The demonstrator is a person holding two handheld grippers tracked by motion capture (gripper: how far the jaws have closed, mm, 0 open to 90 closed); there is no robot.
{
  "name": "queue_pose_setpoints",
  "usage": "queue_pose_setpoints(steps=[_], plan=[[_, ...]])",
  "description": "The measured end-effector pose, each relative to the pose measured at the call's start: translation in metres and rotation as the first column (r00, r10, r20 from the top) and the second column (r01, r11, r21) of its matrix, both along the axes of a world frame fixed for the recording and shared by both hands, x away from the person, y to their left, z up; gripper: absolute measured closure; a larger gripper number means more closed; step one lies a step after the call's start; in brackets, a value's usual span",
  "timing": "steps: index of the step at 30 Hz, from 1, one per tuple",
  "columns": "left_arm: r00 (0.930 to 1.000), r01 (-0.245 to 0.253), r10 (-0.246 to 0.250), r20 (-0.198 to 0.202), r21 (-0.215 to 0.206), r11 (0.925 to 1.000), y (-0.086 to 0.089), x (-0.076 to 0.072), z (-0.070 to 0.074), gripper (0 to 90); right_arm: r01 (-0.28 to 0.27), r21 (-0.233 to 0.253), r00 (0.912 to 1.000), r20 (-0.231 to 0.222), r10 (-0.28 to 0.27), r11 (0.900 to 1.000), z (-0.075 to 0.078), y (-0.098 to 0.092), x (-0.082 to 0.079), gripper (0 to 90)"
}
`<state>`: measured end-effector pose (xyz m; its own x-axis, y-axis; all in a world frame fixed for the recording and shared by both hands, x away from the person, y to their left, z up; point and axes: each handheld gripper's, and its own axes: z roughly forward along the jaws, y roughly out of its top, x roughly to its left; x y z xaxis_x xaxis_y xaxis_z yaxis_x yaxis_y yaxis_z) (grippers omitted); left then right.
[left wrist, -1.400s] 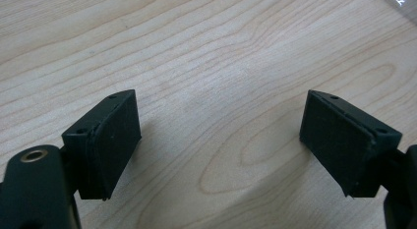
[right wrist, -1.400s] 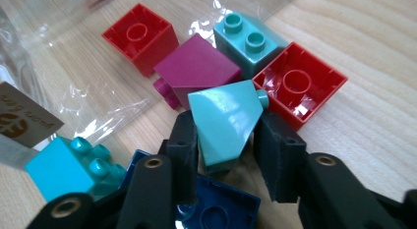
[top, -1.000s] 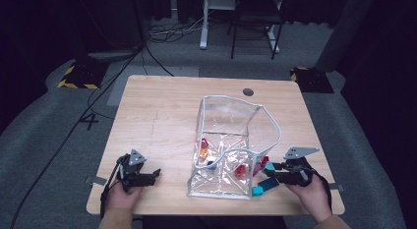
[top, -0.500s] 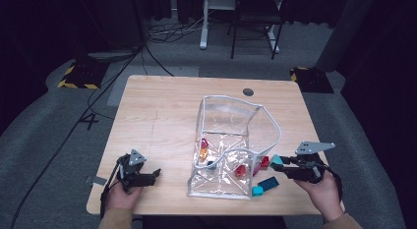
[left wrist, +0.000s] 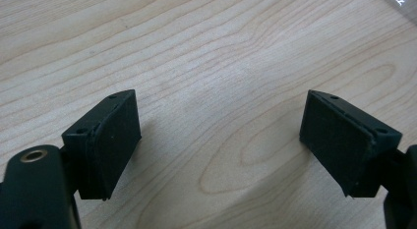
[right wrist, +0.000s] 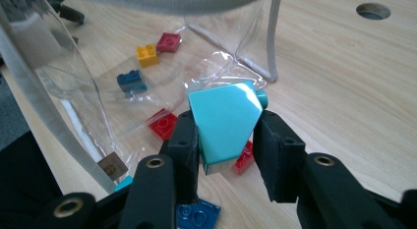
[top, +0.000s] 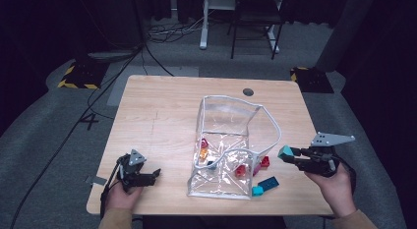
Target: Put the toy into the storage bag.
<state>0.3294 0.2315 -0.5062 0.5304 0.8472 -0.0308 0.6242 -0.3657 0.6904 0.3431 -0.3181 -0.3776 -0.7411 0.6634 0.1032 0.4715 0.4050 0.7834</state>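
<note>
Item: teal block (right wrist: 225, 123), wedge-shaped, with one stud showing at its far end. You hold it clamped between the jaws of your right gripper (top: 291, 156), lifted clear of the table (top: 162, 116), at 3 o'clock from the clear plastic bag (top: 231, 140) and just outside its right wall. In the right gripper view the jaws press on the block's two flat sides and the grip looks square.

Step in hand, as judged: carrying a loose block toward the bag for loading. The block is picked up but not yet inside.

Next move calls for: raising the block above the grey zip rim (top: 268, 122), which stands higher than the gripper, then swinging toward 9 o'clock over the mouth and parting the jaws there. The wall is limp, so a low approach would likely push it in rather than clear it.

Already in the bag: a yellow block (right wrist: 147, 55), a dark red block (right wrist: 168, 42), a blue block (right wrist: 131, 80), a red block (right wrist: 163, 125).

Outside it, at the bag's 4 o'clock corner: a long teal and blue piece (top: 264, 185) and a small red block (top: 265, 161), both flat on the table.

Left gripper (top: 149, 177): at 8 o'clock from the bag, well apart, jaws spread wide over bare wood, holding nothing.
</note>
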Motion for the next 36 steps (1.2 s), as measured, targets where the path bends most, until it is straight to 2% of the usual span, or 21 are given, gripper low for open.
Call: queue_pose_setpoints(steps=[8,12,19,26,36], plan=[[1.0,0.0,0.0,0.0,0.001,1.0,0.0,0.0,0.0,15.9,0.003,0.034,0.9993,0.037,-0.004,0.999,0.022,-0.005,-0.001,63.0],[1.0,0.0,0.0,0.0,0.0,1.0,0.0,0.0,0.0,15.9,-0.005,0.046,0.9979,0.065,0.002,0.999,0.036,-0.004,-0.002,63.0],[1.0,0.0,0.0,0.0,0.0,1.0,0.0,0.0,0.0,15.9,-0.02,0.063,0.9963,0.085,0.015,0.998,0.053,0.0,-0.001,63.0],[1.0,0.0,0.0,0.0,0.0,1.0,0.0,0.0,0.0,15.9,-0.04,0.062,0.9918,0.123,0.032,0.997,0.075,0.007,0.0,63.0],[1.0,0.0,0.0,0.0,0.0,1.0,0.0,0.0,0.0,15.8,-0.071,0.039,0.9857,0.156,0.065,0.997,0.096,0.026,0.008,63.0]])
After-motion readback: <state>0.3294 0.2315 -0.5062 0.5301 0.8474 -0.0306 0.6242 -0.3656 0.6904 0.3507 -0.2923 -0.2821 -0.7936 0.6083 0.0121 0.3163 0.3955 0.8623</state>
